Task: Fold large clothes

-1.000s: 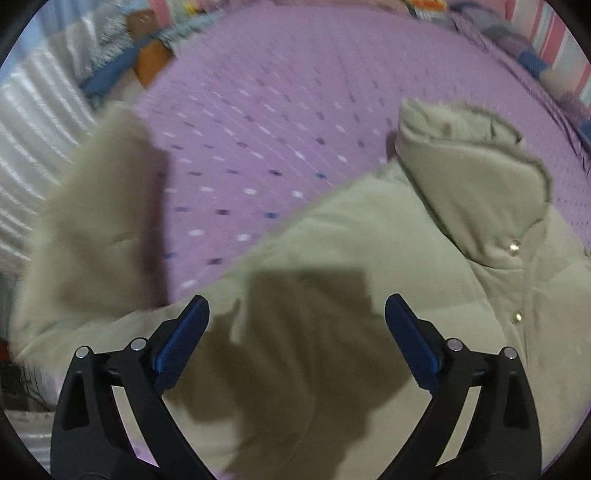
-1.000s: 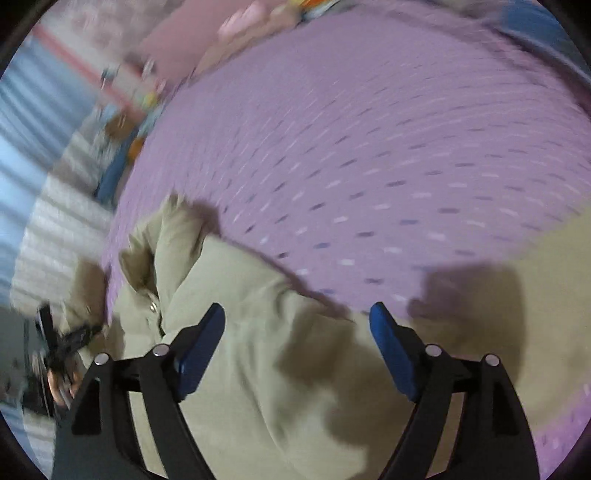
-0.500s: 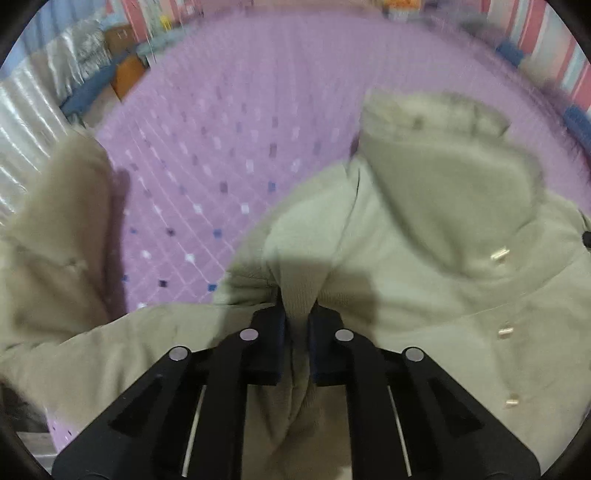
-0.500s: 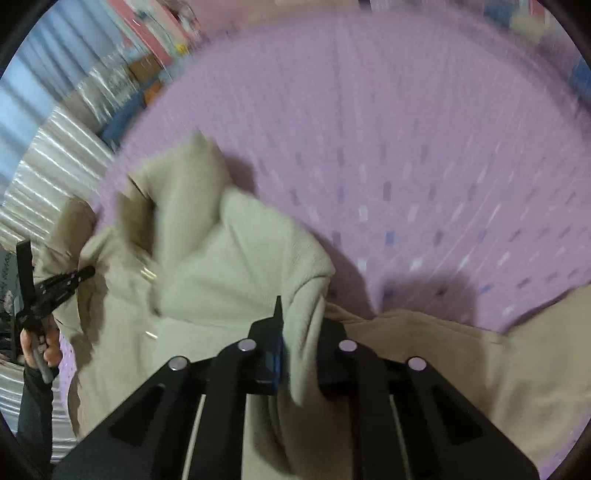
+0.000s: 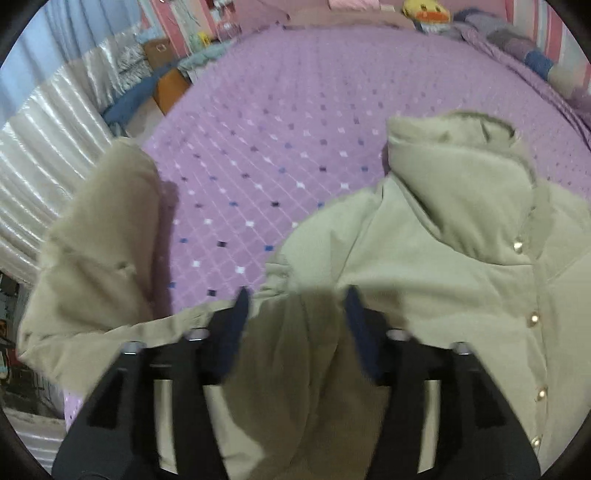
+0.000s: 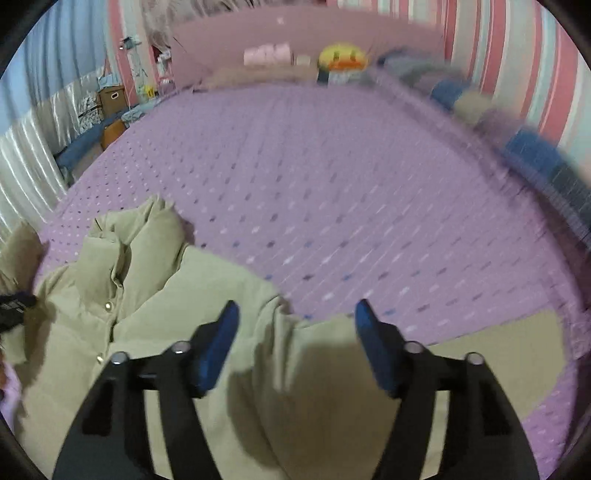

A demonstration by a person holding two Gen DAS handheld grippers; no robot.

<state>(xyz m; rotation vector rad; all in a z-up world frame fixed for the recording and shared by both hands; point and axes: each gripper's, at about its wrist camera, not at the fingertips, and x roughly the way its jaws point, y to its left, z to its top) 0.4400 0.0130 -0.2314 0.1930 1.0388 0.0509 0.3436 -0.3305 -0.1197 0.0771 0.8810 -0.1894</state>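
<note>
A pale olive padded jacket (image 5: 424, 266) with snap buttons and a stand-up collar lies front up on the purple quilted bed (image 5: 295, 129). One sleeve (image 5: 99, 236) spreads out at the left of the left wrist view. My left gripper (image 5: 295, 299) is open just above the jacket's left shoulder and holds nothing. In the right wrist view the jacket (image 6: 155, 306) lies at lower left and its other sleeve (image 6: 498, 350) reaches out to the right. My right gripper (image 6: 295, 310) is open over the right shoulder seam and holds nothing.
The bed (image 6: 332, 184) stretches far ahead to a pink headboard (image 6: 303, 33) with a yellow plush toy (image 6: 343, 55). Folded blankets (image 6: 535, 147) line its right edge. A silver curtain (image 5: 37, 147) and a cardboard box (image 5: 159, 51) stand off the left side.
Both grippers were open a second ago, shut on the jacket's shoulders half a second ago, and have now let go and stand open again. Both views have pulled back.
</note>
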